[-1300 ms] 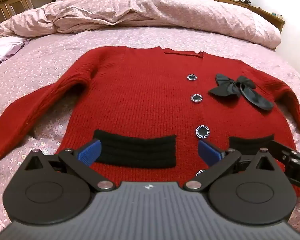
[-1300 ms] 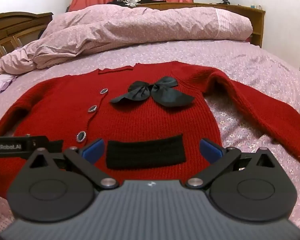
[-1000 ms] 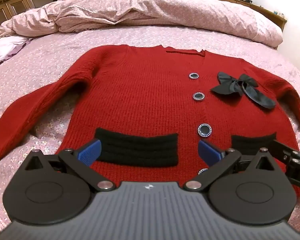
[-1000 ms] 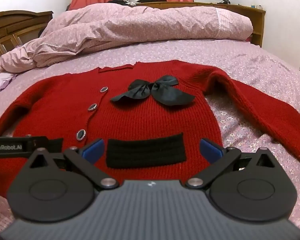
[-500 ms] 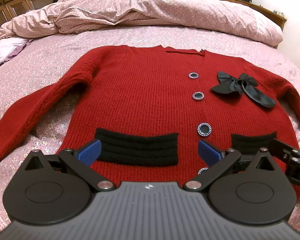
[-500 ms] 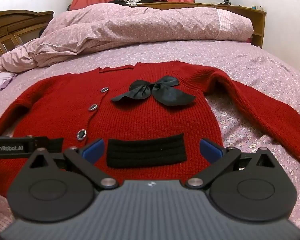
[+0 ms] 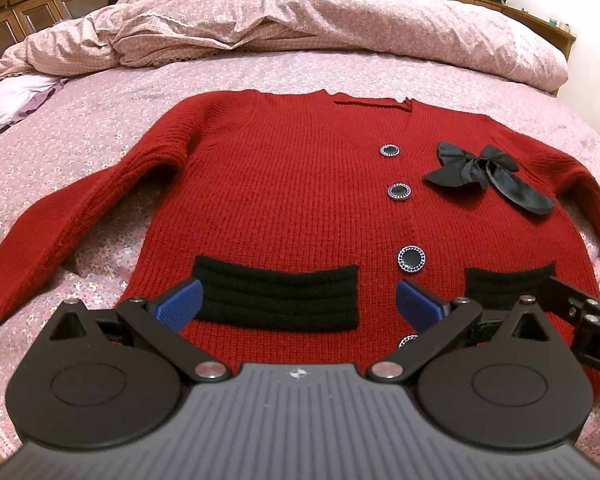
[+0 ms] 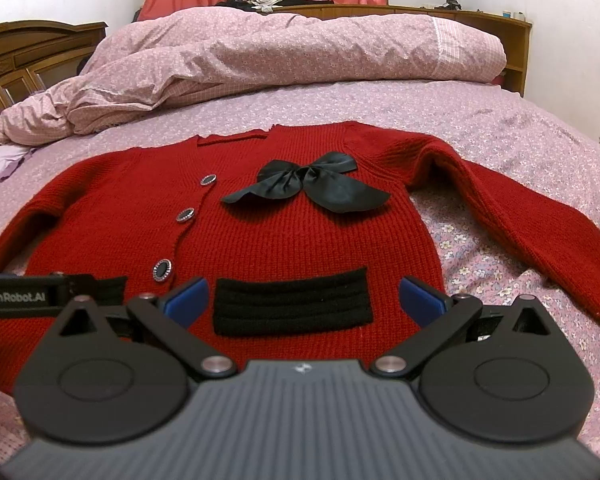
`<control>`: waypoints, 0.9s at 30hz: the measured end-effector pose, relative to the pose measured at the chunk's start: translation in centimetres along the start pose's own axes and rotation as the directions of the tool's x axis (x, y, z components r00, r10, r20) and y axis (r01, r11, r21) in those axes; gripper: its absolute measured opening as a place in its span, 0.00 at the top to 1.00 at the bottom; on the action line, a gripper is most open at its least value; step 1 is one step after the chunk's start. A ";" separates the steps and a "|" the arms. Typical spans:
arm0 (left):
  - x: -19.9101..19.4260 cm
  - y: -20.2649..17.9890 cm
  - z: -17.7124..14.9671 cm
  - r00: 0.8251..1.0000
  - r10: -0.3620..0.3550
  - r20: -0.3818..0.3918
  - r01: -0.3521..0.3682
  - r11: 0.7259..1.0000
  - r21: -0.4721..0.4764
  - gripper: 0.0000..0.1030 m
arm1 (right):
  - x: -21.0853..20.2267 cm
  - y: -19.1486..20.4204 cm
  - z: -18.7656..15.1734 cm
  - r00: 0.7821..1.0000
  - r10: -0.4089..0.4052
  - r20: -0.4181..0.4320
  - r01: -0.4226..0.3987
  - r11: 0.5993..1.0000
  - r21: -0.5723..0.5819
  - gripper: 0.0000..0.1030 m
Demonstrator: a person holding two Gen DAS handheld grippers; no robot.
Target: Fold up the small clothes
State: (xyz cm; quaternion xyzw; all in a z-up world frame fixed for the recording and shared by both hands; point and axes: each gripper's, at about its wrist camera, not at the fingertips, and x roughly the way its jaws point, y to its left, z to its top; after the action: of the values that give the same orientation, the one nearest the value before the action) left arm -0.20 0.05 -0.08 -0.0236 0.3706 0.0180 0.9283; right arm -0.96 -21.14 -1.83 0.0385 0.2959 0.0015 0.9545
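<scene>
Left wrist view: red ribbed-knit cardigan lies flat, face up on the pink floral bedsheet, neckline toward the rumpled pink duvet, hem toward the cameras, sleeves spread sideways. Four round dark buttons visible, two black ribbed pocket bands, one black satin bow. Left gripper wide open, empty, above the hem. Right gripper likewise wide open, empty, over the other pocket band.
</scene>
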 end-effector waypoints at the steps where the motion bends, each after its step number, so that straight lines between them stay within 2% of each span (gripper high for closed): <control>1: 0.0 -0.1 0.1 1.000 0.000 0.000 0.000 1.000 -0.001 0.00 | 0.0 0.0 0.0 1.000 0.000 0.000 0.000 1.000 0.000 0.00; 27: 0.2 -0.3 0.1 1.000 0.007 -0.002 -0.007 1.000 0.004 0.00 | 0.5 -0.3 -0.3 1.000 0.000 -0.010 0.000 1.000 0.001 0.00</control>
State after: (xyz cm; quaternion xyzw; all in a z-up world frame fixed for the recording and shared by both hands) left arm 0.07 -0.26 -0.12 -0.0204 0.3715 0.0203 0.9280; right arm -0.75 -21.44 -2.39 0.0390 0.3004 0.0013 0.9530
